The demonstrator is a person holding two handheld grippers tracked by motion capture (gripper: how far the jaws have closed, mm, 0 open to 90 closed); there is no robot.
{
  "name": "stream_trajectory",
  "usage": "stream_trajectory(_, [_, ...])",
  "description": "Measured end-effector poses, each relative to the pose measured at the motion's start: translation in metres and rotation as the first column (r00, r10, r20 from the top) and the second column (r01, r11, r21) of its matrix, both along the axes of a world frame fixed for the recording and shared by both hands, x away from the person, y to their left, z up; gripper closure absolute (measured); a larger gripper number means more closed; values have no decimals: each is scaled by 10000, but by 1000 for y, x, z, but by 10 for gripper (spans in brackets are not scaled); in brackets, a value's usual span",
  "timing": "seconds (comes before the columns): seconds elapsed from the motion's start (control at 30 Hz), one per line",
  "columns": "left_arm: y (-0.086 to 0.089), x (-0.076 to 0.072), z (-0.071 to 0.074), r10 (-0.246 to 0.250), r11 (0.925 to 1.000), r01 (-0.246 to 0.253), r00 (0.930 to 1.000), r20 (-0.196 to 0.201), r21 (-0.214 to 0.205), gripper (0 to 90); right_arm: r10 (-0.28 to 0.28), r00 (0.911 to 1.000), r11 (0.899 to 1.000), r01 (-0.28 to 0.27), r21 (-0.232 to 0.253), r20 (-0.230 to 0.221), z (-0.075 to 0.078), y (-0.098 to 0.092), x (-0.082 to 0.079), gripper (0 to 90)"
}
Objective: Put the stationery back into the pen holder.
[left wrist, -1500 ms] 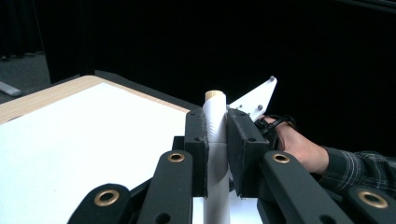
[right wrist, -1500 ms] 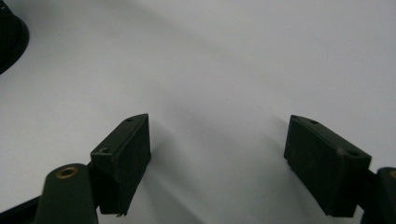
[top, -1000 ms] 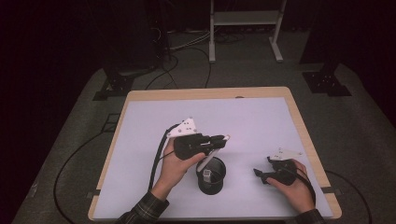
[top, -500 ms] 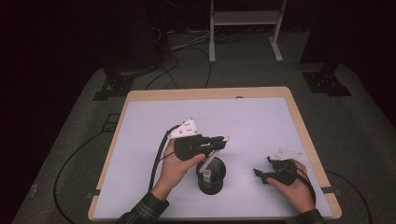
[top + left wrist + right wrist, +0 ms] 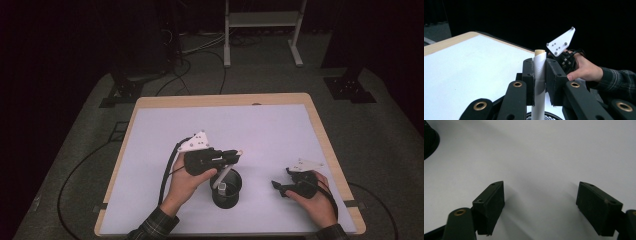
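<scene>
The left claw (image 5: 235, 156) is clamped on a white pen (image 5: 223, 172) whose lower end already sits inside the black cup (image 5: 226, 190), low and centre in the high view — left to do is letting it drop. It leans, long axis from the cup up toward the upper right. The right claw (image 5: 279, 189) rests apart and empty on the surface (image 5: 260, 125), lower right.

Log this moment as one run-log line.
left tool: shut on white stick over black cup | right tool: open, empty, on table
</scene>
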State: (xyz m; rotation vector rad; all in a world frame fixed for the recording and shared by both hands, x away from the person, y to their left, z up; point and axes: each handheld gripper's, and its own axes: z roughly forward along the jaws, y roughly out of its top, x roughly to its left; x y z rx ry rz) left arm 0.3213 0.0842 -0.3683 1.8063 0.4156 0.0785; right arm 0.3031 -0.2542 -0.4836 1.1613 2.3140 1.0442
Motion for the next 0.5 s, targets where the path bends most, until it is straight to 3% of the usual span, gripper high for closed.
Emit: stream_trajectory(0.5, [1,-4,-9,-14,9998,16,9999,-162,179,782,-1,10000,10000,1,4,-3,0,0,0,215])
